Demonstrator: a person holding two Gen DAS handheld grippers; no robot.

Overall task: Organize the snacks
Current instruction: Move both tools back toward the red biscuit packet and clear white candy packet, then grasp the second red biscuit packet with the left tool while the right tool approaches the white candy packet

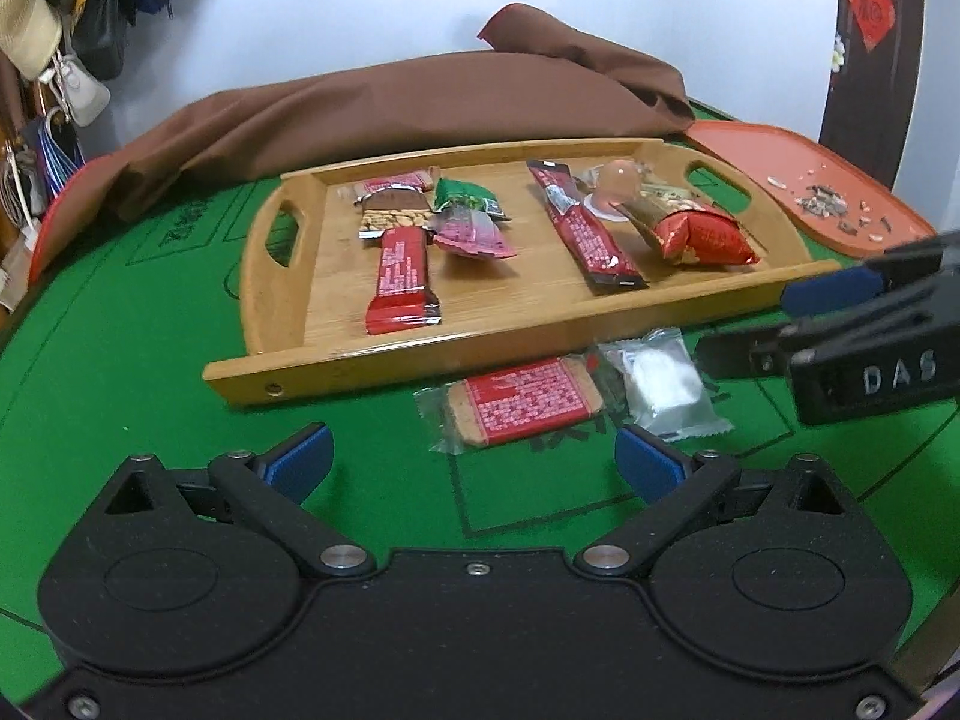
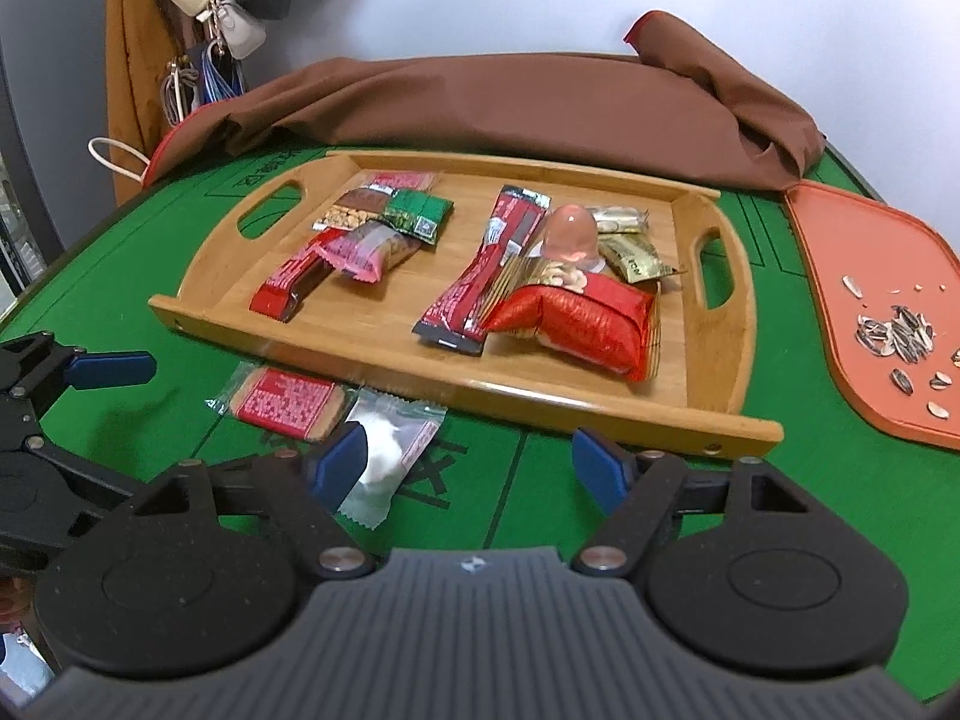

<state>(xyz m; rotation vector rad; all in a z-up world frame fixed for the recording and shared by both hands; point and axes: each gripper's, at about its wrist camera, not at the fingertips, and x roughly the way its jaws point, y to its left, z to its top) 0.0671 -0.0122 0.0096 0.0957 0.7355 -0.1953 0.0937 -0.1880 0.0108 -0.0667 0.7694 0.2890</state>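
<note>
My left gripper [image 1: 474,468] has its fingers spread wide with only green table [image 1: 150,372] between them. Just ahead of my fingertips lies a biscuit pack [image 1: 525,405] with a red label, flat on the table, and touching its right side is a white packet [image 1: 663,384], just ahead of my right fingertip. Beyond both, the wooden tray [image 1: 372,360] holds two groups of snacks: a red bar [image 1: 401,282] with small packets ahead and to the left, and a long dark-red bar [image 1: 591,234] with a red pouch [image 1: 699,237] ahead and to the right.

My right gripper [image 2: 471,471] is also spread and pinching nothing; its left fingertip [image 2: 339,465] stands over the white packet [image 2: 396,444], the biscuit pack [image 2: 288,402] just left of that. An orange board [image 2: 840,252] with seeds [image 2: 897,330] sits far to the right.
</note>
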